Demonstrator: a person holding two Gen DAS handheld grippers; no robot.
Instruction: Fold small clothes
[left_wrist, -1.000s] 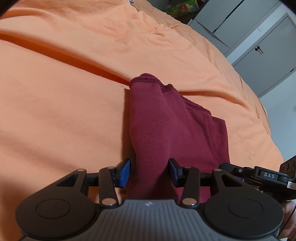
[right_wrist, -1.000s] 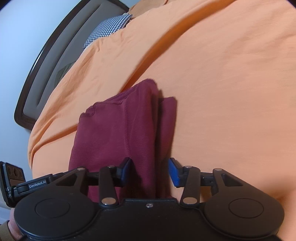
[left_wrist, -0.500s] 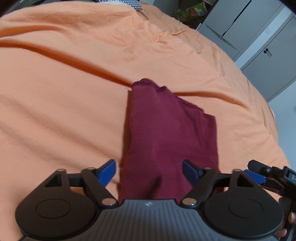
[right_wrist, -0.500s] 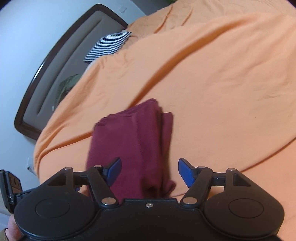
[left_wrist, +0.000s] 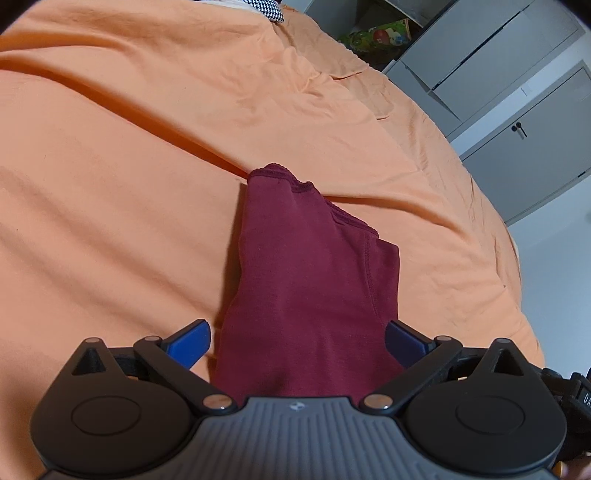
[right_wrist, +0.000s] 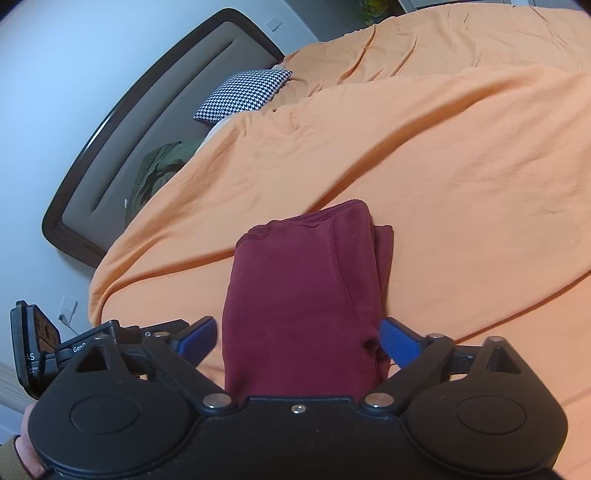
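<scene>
The folded maroon knit garment (left_wrist: 310, 280) lies flat on the orange cotton bedsheet (left_wrist: 129, 192), hem edges pointing away from both cameras. The left gripper (left_wrist: 297, 341) has its blue-padded fingers (left_wrist: 190, 341) spread wide, one on each side of the garment's near end, gripping nothing. The right gripper (right_wrist: 297, 339) is likewise released, straddling the same garment (right_wrist: 303, 295). A houndstooth pillow (right_wrist: 243, 94) rests near the dark padded headboard (right_wrist: 147, 122).

The left gripper (left_wrist: 297, 341) and right gripper (right_wrist: 297, 338) both hang with blue-padded jaws spread wide, clasping nothing.
</scene>
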